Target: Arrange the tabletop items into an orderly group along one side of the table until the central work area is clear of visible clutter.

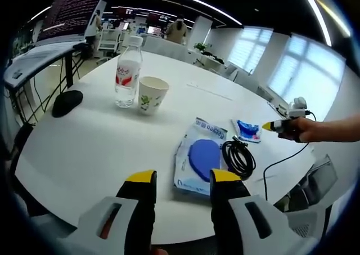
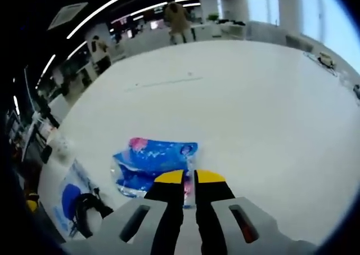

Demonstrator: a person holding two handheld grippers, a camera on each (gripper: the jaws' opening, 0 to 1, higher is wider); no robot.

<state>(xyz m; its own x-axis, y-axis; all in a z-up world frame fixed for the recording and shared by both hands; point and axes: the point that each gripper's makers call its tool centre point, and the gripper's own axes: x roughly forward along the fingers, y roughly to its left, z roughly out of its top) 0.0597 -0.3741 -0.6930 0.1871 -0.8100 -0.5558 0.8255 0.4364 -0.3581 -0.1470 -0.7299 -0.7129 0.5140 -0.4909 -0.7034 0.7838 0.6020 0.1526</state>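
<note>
The left gripper (image 1: 183, 179) is rising from the bottom centre of the left gripper view with its two yellow-tipped jaws standing apart and holding nothing, hovering just over the near rim of the round white table (image 1: 101, 148). Just beyond its tips one flat pack with a blue disc (image 1: 201, 156) is lying, and one coiled black cable (image 1: 238, 156) is touching that pack's right edge. One blue and pink packet (image 1: 247, 130) is sitting right of centre, and at the right edge of the frame the right gripper (image 1: 269, 126) is reaching in with a hand (image 1: 306, 129) behind it, its tip at that packet. In the upper left one water bottle (image 1: 128, 72) is standing upright with one paper cup (image 1: 152, 95) just beside it, and one black mouse (image 1: 67, 102) is lying near the left rim. The middle and far side of the table are lying bare.

In the right gripper view, the right gripper (image 2: 189, 177) is coming up from the bottom centre with its jaws nearly together, pinching the near edge of the blue and pink packet (image 2: 154, 158). The cable (image 2: 87, 210) and the pack with the blue disc (image 2: 68, 198) are showing at the lower left. Open white tabletop (image 2: 253, 108) is stretching across the centre and right of the frame.
</note>
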